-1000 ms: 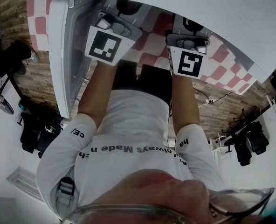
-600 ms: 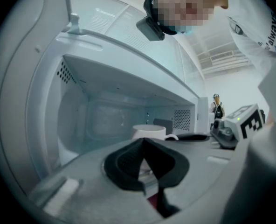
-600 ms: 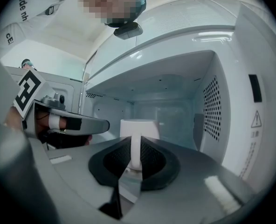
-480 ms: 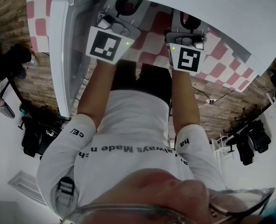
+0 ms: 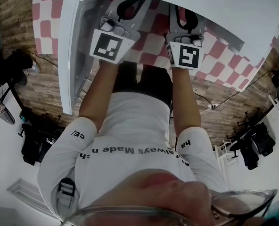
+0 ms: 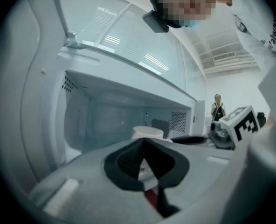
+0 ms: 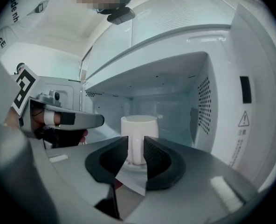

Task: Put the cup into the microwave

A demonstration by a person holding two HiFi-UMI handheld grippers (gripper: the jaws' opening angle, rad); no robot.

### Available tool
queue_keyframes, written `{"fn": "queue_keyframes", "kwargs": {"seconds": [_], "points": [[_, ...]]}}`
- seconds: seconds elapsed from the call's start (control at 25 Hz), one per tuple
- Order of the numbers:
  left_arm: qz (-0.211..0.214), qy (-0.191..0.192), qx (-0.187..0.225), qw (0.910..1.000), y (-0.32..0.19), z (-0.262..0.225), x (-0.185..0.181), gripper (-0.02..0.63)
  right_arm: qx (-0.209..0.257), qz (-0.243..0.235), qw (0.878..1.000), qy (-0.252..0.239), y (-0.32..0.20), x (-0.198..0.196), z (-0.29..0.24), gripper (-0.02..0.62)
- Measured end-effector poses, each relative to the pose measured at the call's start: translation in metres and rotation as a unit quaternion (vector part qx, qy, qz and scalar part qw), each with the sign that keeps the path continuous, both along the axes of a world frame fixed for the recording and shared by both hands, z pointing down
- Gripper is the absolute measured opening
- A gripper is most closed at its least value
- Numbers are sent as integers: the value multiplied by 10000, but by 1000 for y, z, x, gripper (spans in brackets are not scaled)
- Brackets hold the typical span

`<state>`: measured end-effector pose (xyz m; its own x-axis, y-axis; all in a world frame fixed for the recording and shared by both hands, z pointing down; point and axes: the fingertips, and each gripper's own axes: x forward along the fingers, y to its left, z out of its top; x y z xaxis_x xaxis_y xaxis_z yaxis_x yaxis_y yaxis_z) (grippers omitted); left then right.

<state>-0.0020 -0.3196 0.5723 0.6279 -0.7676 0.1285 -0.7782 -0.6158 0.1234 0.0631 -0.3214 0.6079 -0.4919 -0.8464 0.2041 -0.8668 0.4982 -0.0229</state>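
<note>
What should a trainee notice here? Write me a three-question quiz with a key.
1. Where does the cup stand?
2. True or false: the left gripper has its jaws wide apart.
3. The microwave door is: A open, B shut, C missing.
Key: 1 inside the microwave; 2 false, they meet at the tips; 3 A.

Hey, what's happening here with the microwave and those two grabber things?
A person holds a gripper in each hand at an open microwave. A white cup stands inside it. The right gripper points at the cup with its jaws apart, not gripping it; the cup sits just beyond them. The left gripper is alongside, jaws shut and empty.
</note>
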Motion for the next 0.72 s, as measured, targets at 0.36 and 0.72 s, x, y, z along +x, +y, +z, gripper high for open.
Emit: {"fn": "queue_keyframes", "kwargs": {"seconds": [0.36, 0.72], "points": [[-1, 59, -108, 9999, 24, -29, 2, 5, -9, 58, 9999, 138, 26, 9, -37, 101], [74, 31, -9, 10000, 47, -97, 5, 5, 55, -76, 10000, 27, 53, 15, -112, 78]]}}
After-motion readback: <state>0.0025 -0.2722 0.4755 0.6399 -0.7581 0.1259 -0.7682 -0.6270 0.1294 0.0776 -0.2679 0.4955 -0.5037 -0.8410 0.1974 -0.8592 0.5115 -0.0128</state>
